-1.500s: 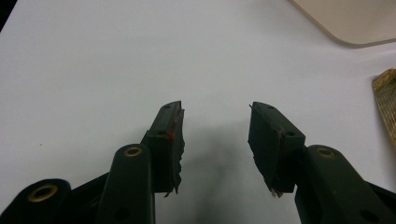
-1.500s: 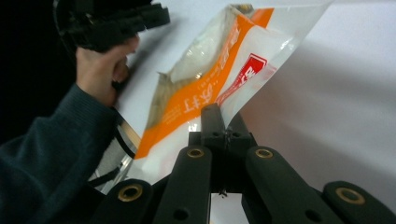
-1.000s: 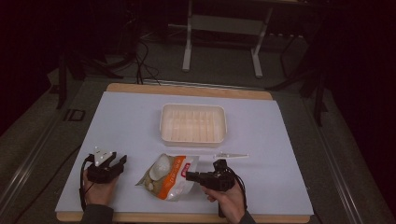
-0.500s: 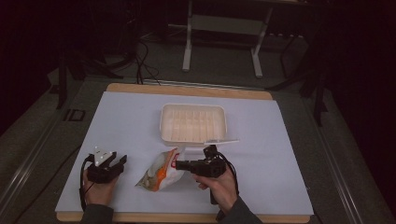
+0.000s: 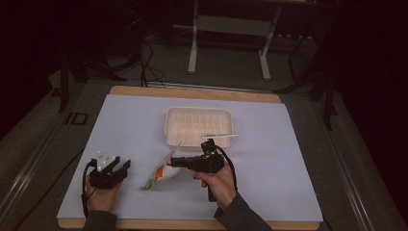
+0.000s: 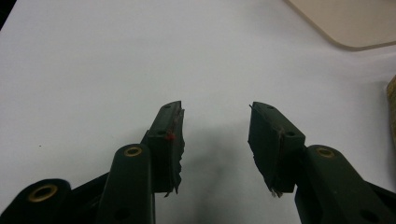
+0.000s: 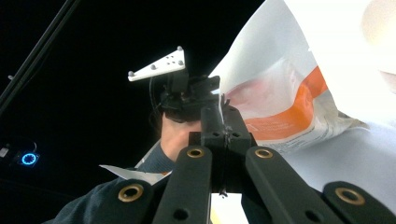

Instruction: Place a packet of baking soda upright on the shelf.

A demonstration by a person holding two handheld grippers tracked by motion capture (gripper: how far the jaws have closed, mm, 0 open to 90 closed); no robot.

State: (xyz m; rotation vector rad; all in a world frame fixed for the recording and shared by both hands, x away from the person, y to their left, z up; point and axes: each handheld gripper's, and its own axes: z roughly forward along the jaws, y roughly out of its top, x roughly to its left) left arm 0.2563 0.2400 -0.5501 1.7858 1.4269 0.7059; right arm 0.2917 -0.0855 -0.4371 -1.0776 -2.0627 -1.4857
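On the white-covered table [image 5: 288,159] lie one shallow cream plastic tray [image 5: 199,126] and one orange-and-white plastic bag [image 5: 161,172]. The right gripper [image 5: 175,162] pinches the bag's edge, lifted just left of it; the left gripper [image 5: 120,166] rests agape, well apart.

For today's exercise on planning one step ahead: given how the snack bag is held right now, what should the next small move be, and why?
Probably carry the bag toward the tray. The right tool is shut on the bag's edge, with its far end still trailing on the table; the open left tool rests apart, and the tray sits just beyond.
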